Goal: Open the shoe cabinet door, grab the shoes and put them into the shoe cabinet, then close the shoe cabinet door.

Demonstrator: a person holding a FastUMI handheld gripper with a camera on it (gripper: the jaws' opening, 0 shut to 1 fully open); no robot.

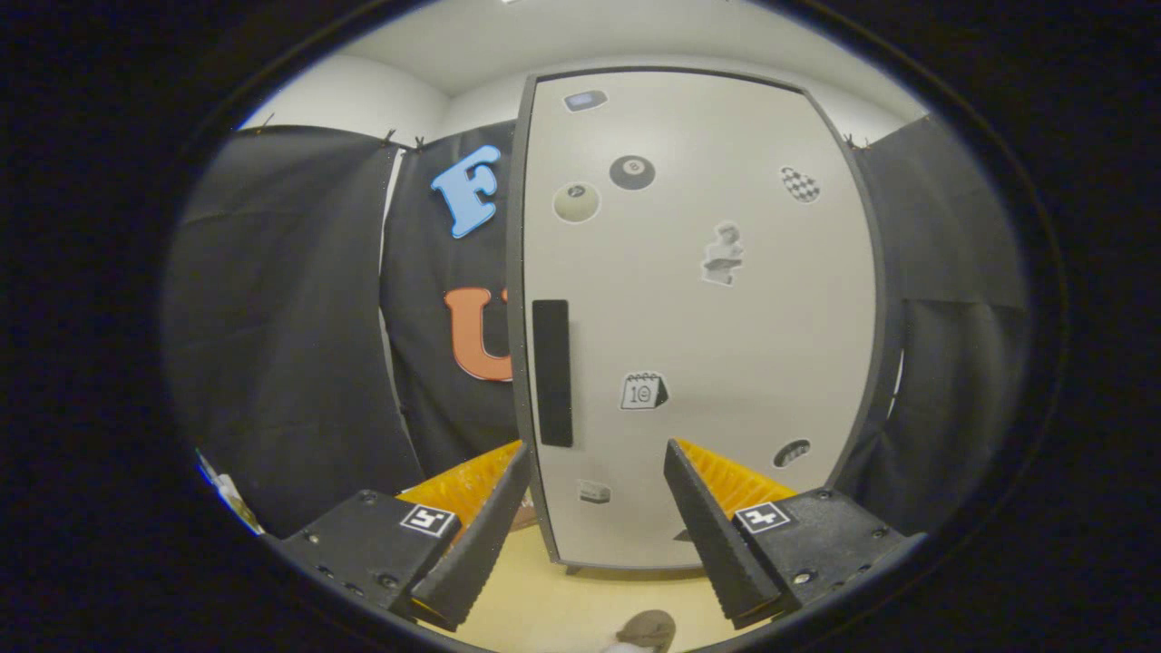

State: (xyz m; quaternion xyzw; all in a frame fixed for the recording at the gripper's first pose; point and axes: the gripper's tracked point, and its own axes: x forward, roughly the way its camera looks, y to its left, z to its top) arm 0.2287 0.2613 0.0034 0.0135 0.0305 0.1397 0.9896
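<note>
Ahead of the fingers: the shoe cabinet (698, 317) is standing upright on the pale floor (562, 599), facing the camera and backed by the black cloth wall (290, 326).
Cabinet door: the door (726, 381) is sitting closed, its pale grey face edged in a dark frame and dotted with small stickers, among them a black ball sticker (632, 172), a cream ball sticker (577, 201) and a calendar sticker (643, 391).
Handle: a black vertical handle strip (552, 373) is lying along the door's left edge, beyond the tips and a little above them.
Gripper: the gripper (594, 467) is hanging spread wide with nothing between its fingers; the left finger (472, 544) is pointing up beside the door's left edge, and the right finger (717, 535) is pointing at the lower part of the door face. Whether either tip is touching the door is not clear.
Finger backs: orange ribbed plates are showing behind both black pads, and each black base is carrying a small square marker.
Floor below: a rounded grey-brown object (646, 629), perhaps the toe of a shoe, is peeking in between the finger bases; too little is showing to be sure.
</note>
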